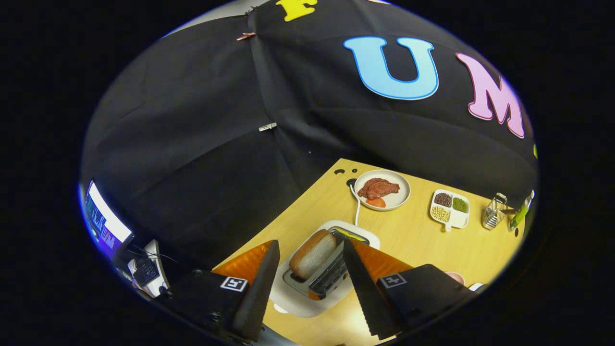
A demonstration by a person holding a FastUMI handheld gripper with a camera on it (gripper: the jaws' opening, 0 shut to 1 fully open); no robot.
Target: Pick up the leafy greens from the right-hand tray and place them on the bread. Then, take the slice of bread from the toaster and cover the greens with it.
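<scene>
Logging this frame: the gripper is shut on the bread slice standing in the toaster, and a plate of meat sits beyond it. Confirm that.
Not shut: in the gripper view the gripper is open, its fingers either side of the bread slice in the toaster. The plate of meat does sit beyond.

Bread slice (313, 253) in toaster (321, 269); beyond it a meat plate (382, 189), right of that a divided dish (449, 207)

Even overhead light keeps the counter (423, 240) bright and sharp, shadows soft and short. Fisheye bending curves its edges (worst toward three o'clock). A screen (103, 218) at nine o'clock glares white, slightly blurred.
</scene>
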